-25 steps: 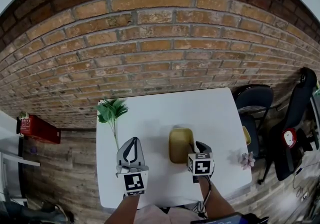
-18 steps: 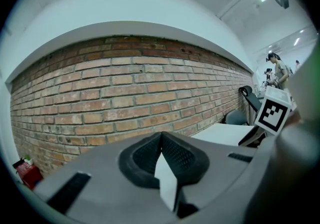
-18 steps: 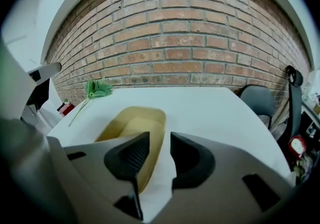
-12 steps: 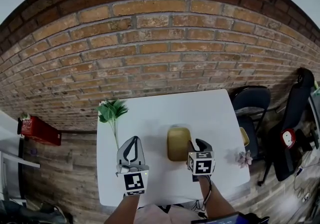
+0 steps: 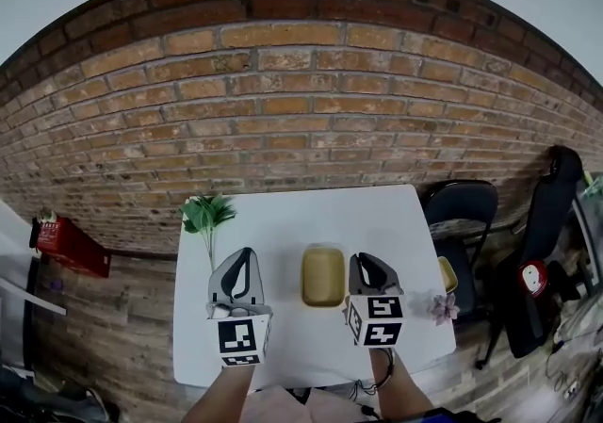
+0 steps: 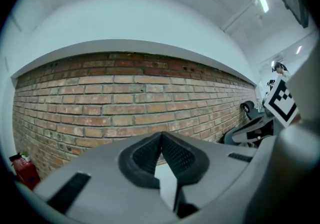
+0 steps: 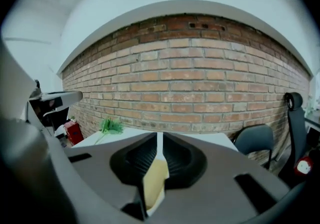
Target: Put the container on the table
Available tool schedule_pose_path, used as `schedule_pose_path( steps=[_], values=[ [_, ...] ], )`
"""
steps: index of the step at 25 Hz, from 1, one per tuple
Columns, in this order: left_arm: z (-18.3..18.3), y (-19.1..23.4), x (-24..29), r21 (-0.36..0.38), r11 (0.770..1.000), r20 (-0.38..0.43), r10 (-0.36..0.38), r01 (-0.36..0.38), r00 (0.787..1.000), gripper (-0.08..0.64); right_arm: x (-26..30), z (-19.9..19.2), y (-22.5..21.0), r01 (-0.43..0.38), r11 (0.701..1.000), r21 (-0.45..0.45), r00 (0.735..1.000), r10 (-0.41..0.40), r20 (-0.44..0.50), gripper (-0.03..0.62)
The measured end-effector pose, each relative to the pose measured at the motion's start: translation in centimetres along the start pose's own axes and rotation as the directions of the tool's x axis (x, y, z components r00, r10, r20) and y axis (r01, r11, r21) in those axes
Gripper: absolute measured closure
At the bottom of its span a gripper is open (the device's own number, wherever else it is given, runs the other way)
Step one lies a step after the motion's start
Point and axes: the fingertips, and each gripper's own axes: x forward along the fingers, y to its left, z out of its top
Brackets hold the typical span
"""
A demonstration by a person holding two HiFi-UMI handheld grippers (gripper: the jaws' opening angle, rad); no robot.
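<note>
My left tongs [image 5: 245, 256], lower left: tips pressed together, empty. My right tongs [image 5: 363, 263], lower right: just been closing, thin slit left, nothing gripped. Yellow container [image 5: 322, 276] sits on the white tabletop [image 5: 283, 214] between them. Brick wall [image 5: 301, 110] beyond.

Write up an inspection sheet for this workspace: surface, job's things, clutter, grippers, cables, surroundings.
Surface: white table, set against the wall.
Job's things: yellow container resting on the table between the grippers, touching neither.
Clutter: green sprig at the far left corner; pink flower at the right edge.
Grippers: left gripper shut, empty; right gripper has just been closing, jaws a slit apart, nothing held.
Cables: thin lead below the right wrist.
Surroundings: brick wall; black chair right; red box left.
</note>
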Motion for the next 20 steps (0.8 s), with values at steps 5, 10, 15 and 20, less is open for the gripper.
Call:
schedule_pose_path(
  steps=[5, 10, 15, 20],
  values=[
    [3.0, 0.4, 0.5, 0.011, 1.000, 0.037, 0.019, -0.019, 0.999, 0.549, -2.5, 4.5, 0.9, -0.043, 0.999, -0.028, 0.991, 0.046, 0.128, 0.591],
    [4.7, 0.1, 0.5, 0.000, 1.000, 0.043, 0.013, -0.013, 0.999, 0.549, -4.4, 7.3, 1.0, -0.032, 0.997, -0.063, 0.978, 0.044, 0.204, 0.592],
    [6.5, 0.3, -0.1, -0.011, 1.000, 0.084, 0.018, -0.017, 0.996, 0.549, -4.9, 8.5, 1.1, -0.030, 0.997, -0.071, 0.970, 0.046, 0.239, 0.592],
    [6.9, 0.0, -0.2, -0.011, 1.000, 0.094, 0.018, -0.018, 0.995, 0.549, -5.1, 8.7, 0.9, -0.032, 0.997, -0.074, 0.969, 0.049, 0.244, 0.594]
  ],
)
